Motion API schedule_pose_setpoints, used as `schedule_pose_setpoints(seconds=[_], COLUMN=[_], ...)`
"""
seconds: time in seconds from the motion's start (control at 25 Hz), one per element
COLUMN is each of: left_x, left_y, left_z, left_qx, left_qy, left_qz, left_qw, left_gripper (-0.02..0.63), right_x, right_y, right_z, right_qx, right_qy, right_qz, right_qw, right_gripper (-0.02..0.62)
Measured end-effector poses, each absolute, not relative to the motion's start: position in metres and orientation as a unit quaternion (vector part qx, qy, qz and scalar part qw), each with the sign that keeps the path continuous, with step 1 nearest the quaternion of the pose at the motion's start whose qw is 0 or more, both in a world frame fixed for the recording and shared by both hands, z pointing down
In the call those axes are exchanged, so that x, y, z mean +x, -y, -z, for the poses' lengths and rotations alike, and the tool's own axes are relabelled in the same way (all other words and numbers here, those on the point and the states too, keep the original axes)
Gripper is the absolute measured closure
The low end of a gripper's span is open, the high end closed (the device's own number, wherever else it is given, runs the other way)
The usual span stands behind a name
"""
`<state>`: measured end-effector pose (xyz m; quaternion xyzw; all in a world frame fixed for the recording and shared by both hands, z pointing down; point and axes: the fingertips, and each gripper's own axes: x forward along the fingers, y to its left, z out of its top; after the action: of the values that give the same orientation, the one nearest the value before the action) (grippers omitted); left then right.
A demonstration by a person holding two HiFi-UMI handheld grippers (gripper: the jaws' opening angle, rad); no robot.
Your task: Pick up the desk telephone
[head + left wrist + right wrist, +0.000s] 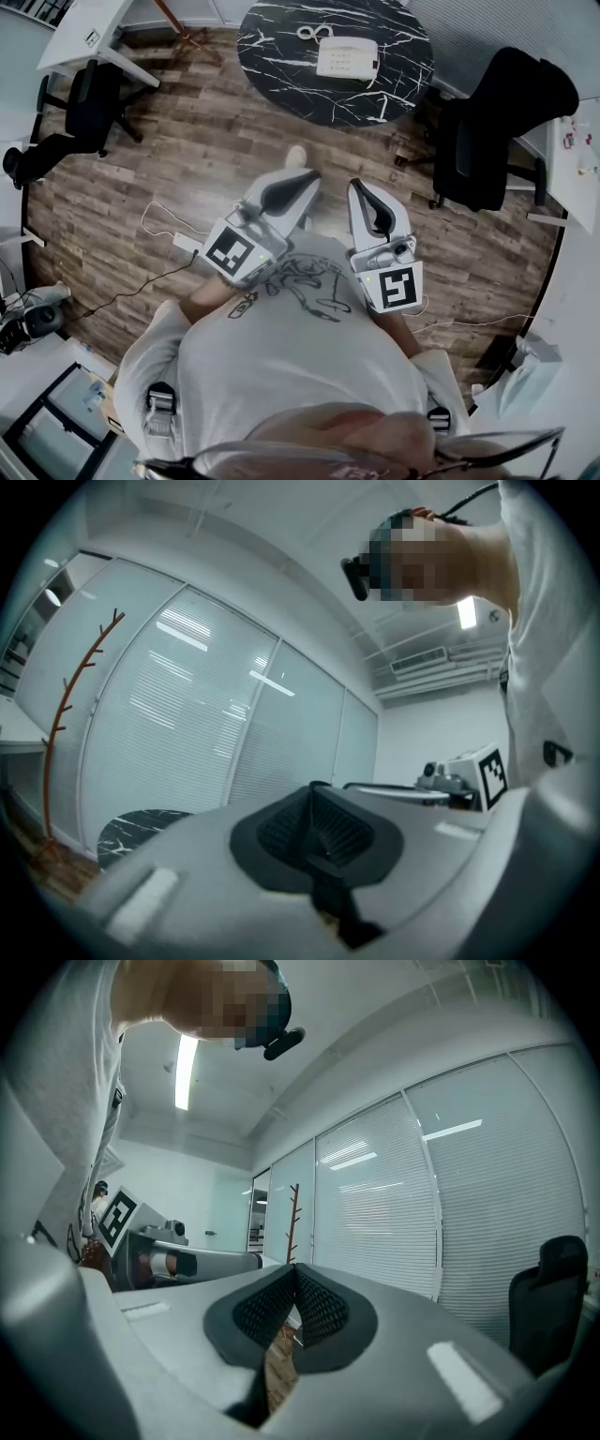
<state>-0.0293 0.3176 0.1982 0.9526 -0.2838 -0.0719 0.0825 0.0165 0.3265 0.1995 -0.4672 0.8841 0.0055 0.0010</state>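
A white printed T-shirt (281,356) on the person's chest is seen nearest, with both grey grippers held level before it. The fingers (349,836) of the left gripper (302,178) are pressed fully together with nothing held. Those of the right gripper (360,187) are likewise closed and empty. The white desk telephone (347,58) is found at twelve o'clock, resting on the round black marble bench (281,70), well apart from both grippers, beyond the wood-plank floor (187,159).

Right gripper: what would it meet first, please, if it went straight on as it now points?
The way looks free nearby for the right gripper; far ahead, probably the coat stand before the glass wall, though depth is unclear.
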Motion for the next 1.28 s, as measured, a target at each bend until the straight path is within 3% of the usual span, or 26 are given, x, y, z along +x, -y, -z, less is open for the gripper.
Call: schedule_pose_setpoints(seconds=[1.28], left_x=[-0.041], left_y=[0.081], left_z=[-0.243], left_qx=[0.952], left_qy=[0.272], left_qz=[0.038], left_qw=[0.136], left_gripper=[0.598], right_x=[0.012], right_y=[0.073], right_z=[-0.221], right_qx=[-0.502], right_qy=[-0.864], right_qz=[0.015], right_qw=[-0.035], right_gripper=[0.589])
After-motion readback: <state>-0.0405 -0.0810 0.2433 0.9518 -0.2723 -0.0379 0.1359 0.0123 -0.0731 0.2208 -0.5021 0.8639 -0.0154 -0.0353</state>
